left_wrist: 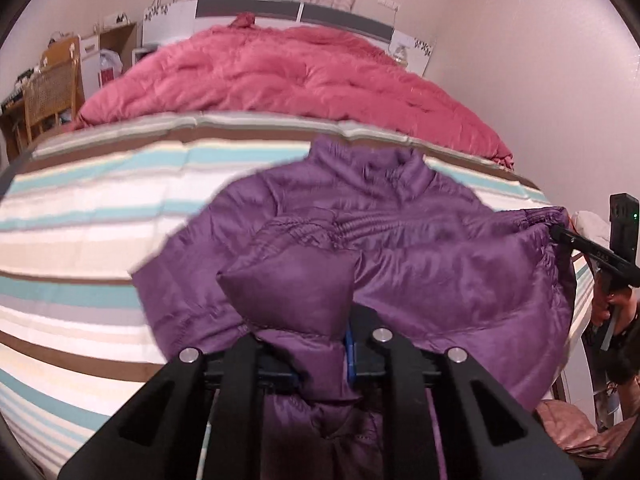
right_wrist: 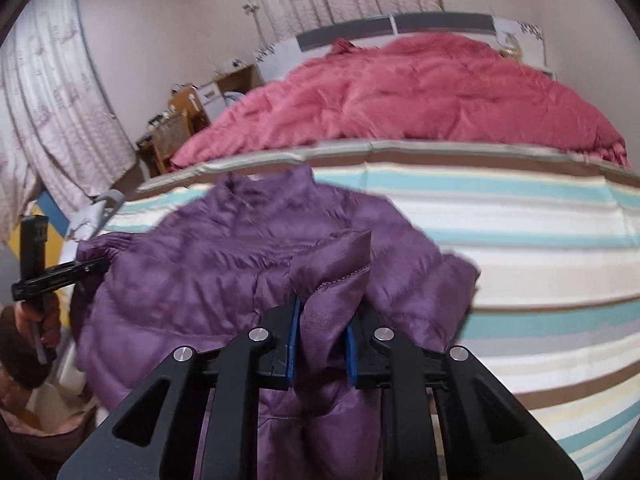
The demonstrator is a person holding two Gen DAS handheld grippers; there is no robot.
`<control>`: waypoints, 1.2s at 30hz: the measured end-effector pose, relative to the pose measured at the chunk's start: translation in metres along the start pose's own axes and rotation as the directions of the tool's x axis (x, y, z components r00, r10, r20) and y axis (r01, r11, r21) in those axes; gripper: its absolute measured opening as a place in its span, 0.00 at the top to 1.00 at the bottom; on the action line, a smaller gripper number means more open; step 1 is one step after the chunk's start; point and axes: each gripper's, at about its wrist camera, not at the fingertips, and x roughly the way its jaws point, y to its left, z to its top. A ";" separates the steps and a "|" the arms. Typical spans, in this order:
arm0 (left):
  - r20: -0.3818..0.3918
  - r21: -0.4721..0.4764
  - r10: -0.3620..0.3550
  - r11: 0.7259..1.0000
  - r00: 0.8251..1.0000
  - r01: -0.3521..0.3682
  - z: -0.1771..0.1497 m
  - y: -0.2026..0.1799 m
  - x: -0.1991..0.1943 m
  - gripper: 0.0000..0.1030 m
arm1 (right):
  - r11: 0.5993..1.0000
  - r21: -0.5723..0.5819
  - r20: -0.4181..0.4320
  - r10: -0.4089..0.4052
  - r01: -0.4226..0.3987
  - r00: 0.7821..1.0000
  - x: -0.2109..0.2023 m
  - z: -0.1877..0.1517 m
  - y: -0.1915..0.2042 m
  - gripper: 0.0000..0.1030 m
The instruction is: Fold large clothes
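Striped bed (left_wrist: 80, 216); both fingers (left_wrist: 320, 356) pinch jacket (left_wrist: 400, 248).

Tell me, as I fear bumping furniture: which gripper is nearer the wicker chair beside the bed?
Left. The left gripper holds the purple jacket on the side of the bed where the wicker chair stands; the right gripper holds the jacket farther toward the opposite side.
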 end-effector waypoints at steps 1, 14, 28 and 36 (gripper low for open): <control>0.009 -0.003 -0.003 1.000 1.000 0.003 0.007 0.000 -0.008 0.86 | 1.000 0.002 0.007 0.010 -0.010 1.000 -0.005 0.008 0.000 0.82; -0.011 -0.123 0.098 0.987 0.995 -0.099 0.090 0.013 0.039 0.86 | 0.970 0.240 -0.005 -0.034 0.034 0.999 0.062 0.070 -0.048 0.82; -0.052 -0.186 0.289 0.938 0.956 -0.294 0.083 0.023 0.136 0.79 | 0.921 0.262 -0.075 -0.280 0.289 0.957 0.153 0.048 -0.055 0.82; -0.029 -0.213 0.315 0.925 0.949 -0.314 0.066 0.033 0.160 0.67 | 0.909 0.259 -0.101 -0.311 0.327 0.945 0.177 0.038 -0.059 0.82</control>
